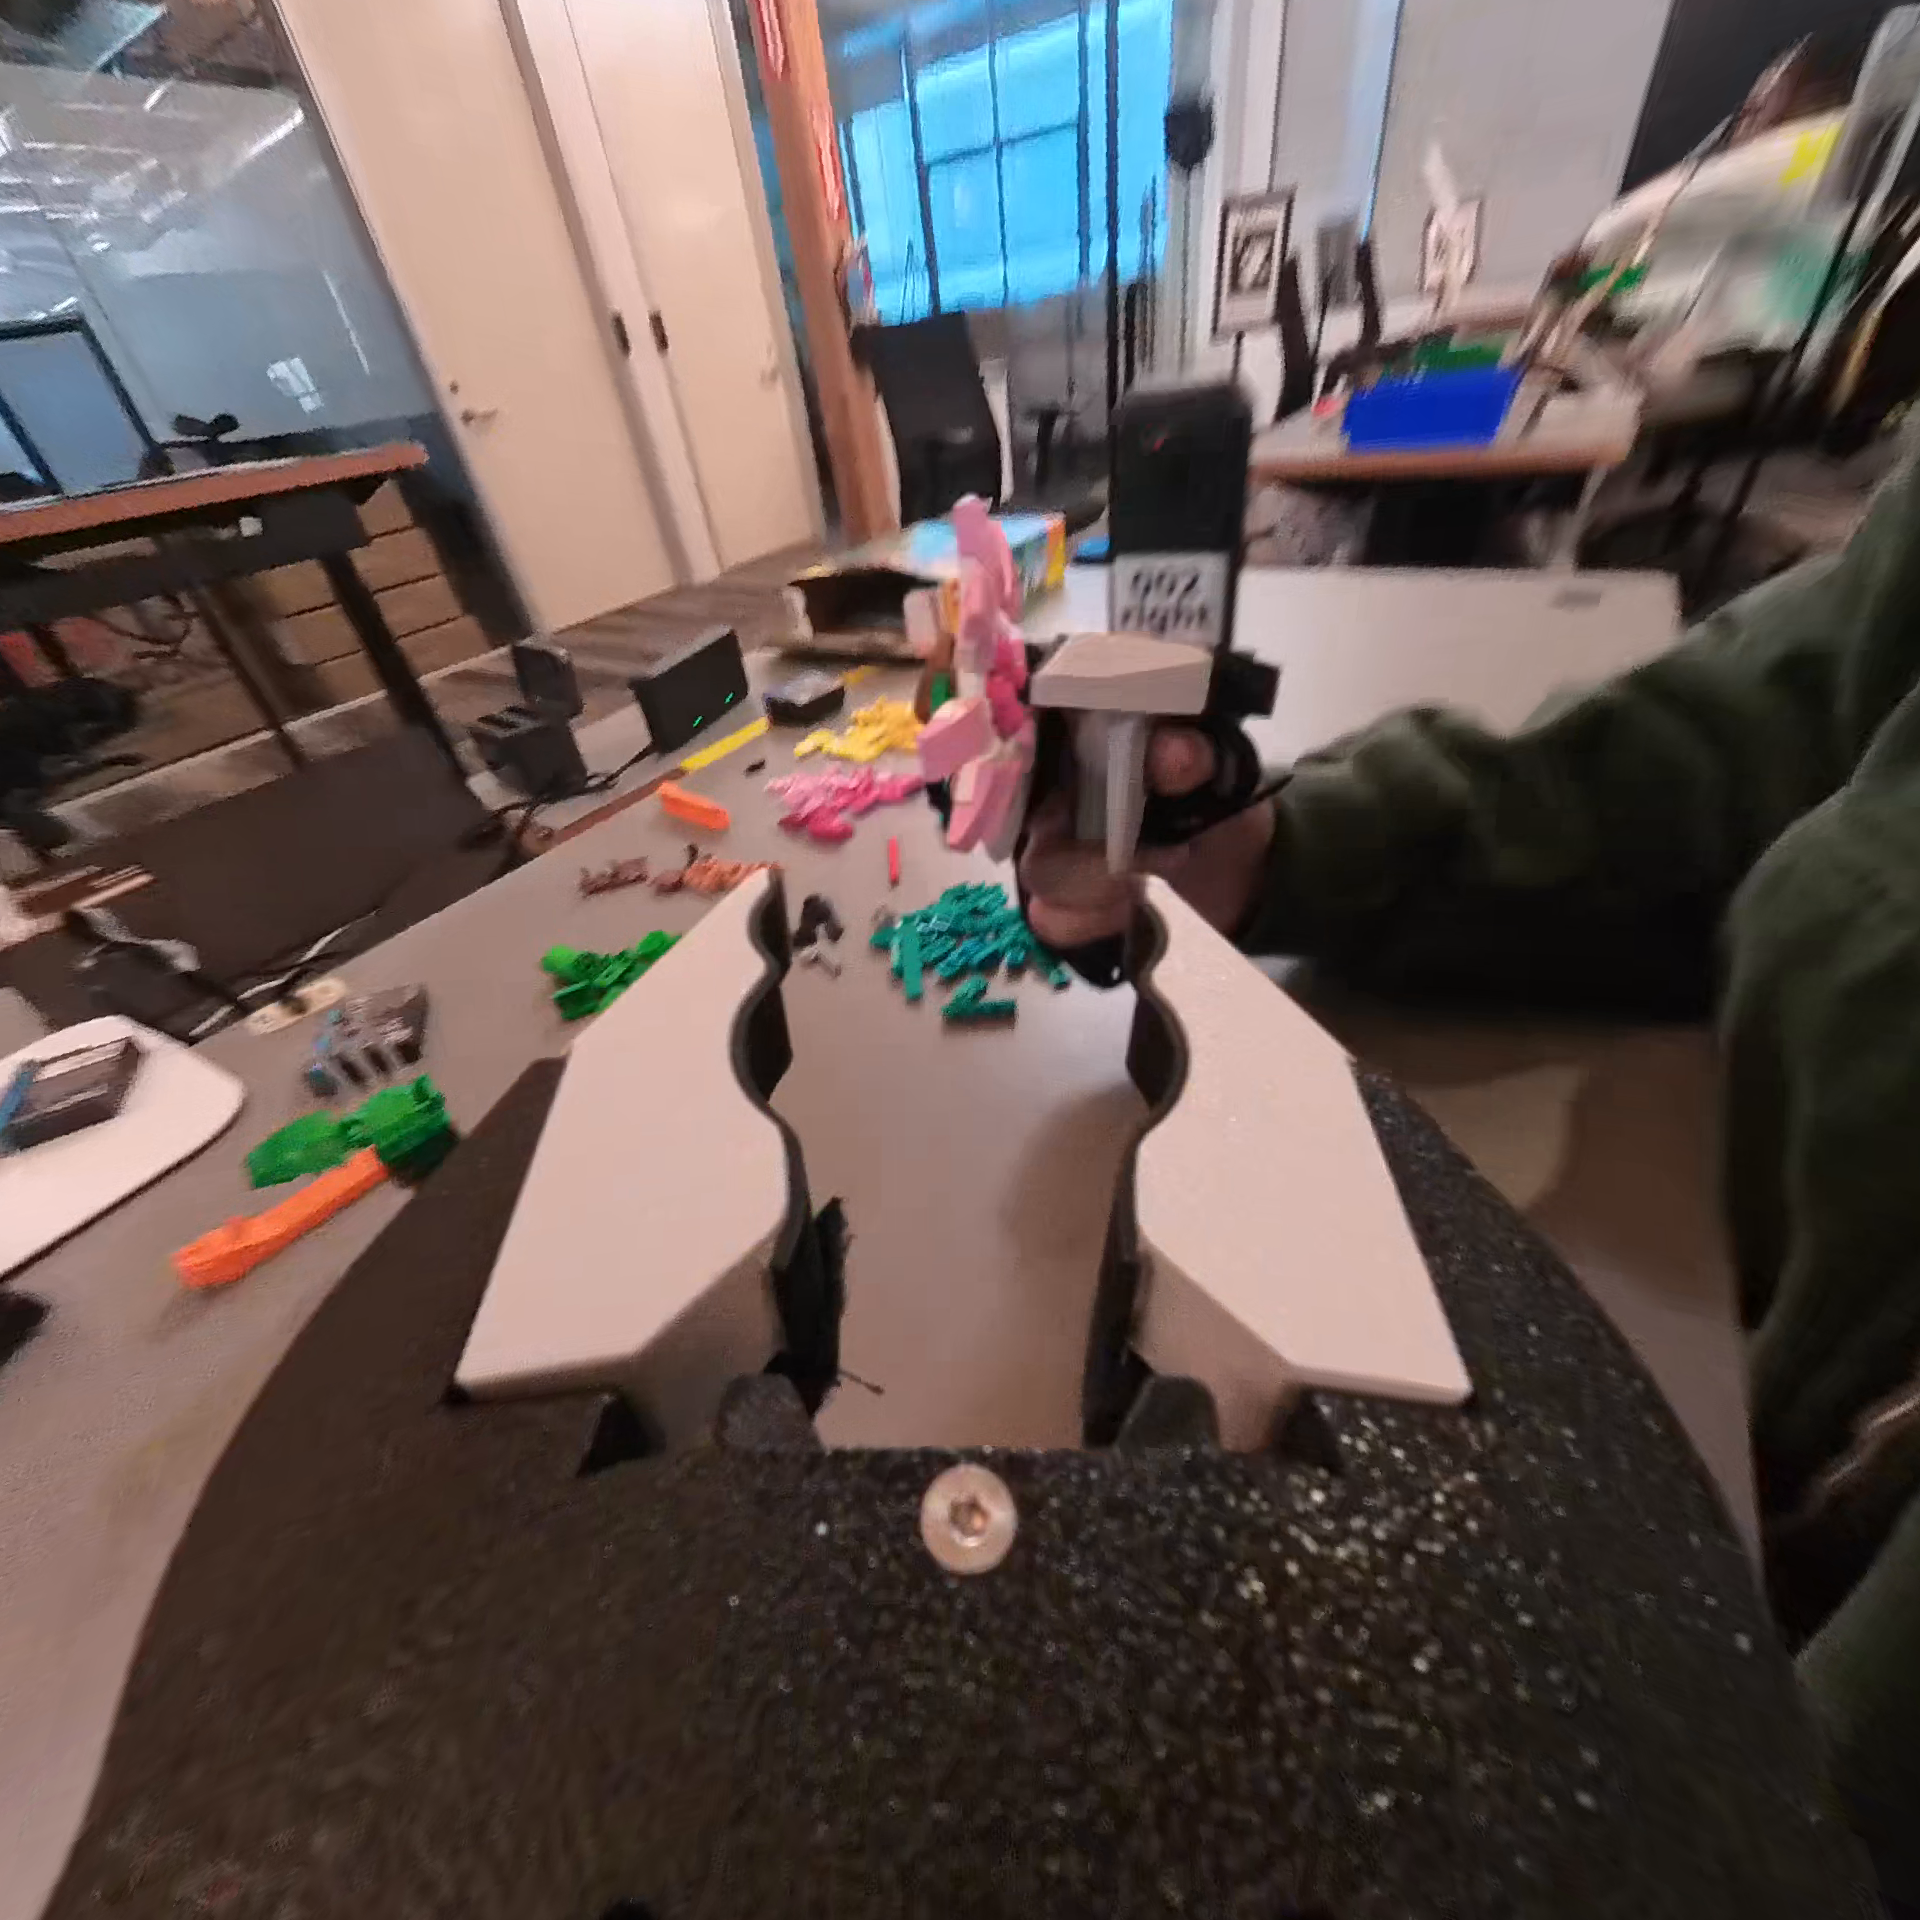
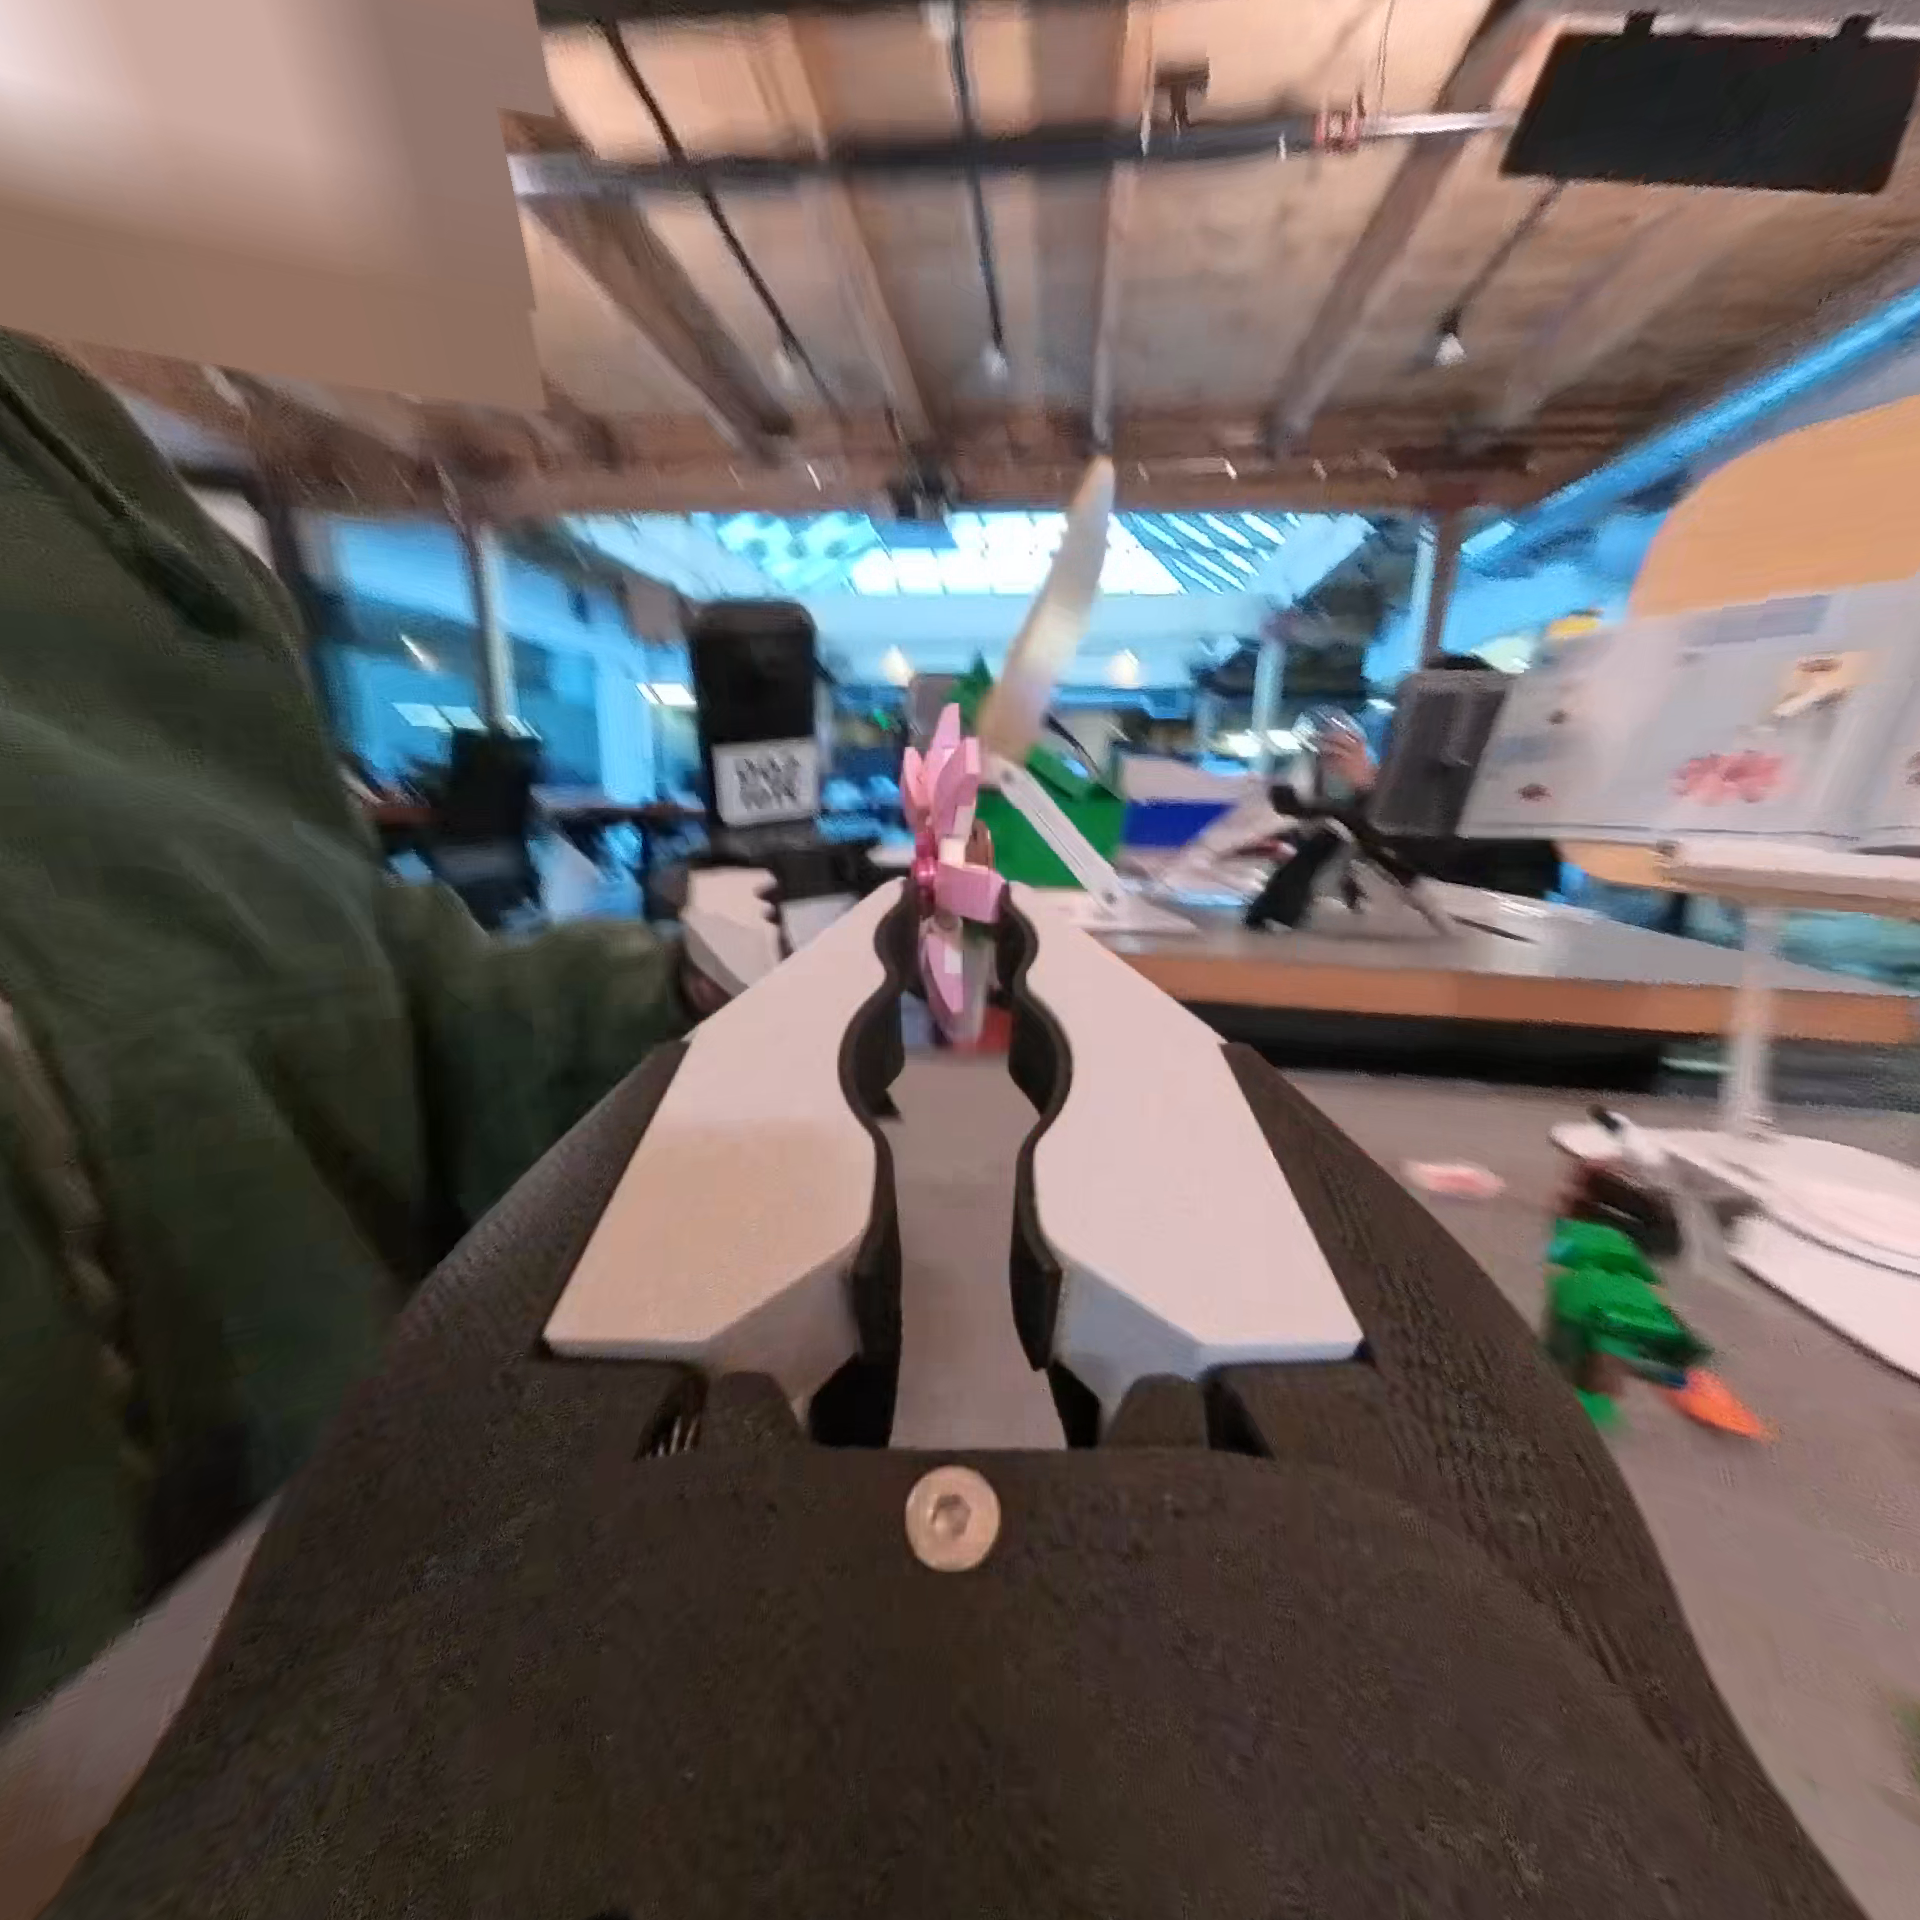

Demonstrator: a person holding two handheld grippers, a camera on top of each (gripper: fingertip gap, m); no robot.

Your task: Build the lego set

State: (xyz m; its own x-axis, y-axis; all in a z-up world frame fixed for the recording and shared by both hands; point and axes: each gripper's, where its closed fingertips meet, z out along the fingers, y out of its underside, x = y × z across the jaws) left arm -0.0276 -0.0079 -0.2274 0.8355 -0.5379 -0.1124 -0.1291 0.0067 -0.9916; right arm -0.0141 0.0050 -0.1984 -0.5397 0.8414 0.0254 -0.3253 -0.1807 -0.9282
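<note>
Motion blur softens both views, so the small bricks are hard to make out. The right gripper (image 2: 954, 940) pinches a pink lego flower (image 2: 954, 883) of angular, layered petals at its fingertips, raised above the grey table (image 1: 935, 1122). The left gripper (image 1: 961, 904) stands wide and empty — smooth pale fingers with wavy black pads. Far behind lie teal bricks (image 1: 961, 951) and pink bricks (image 1: 836, 795), in loose piles.

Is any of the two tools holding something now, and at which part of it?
The right tool holds the pink flower build near its lower end, between the tips of the fingers; the petals stand above them. The left tool is open and holds nothing.
</note>
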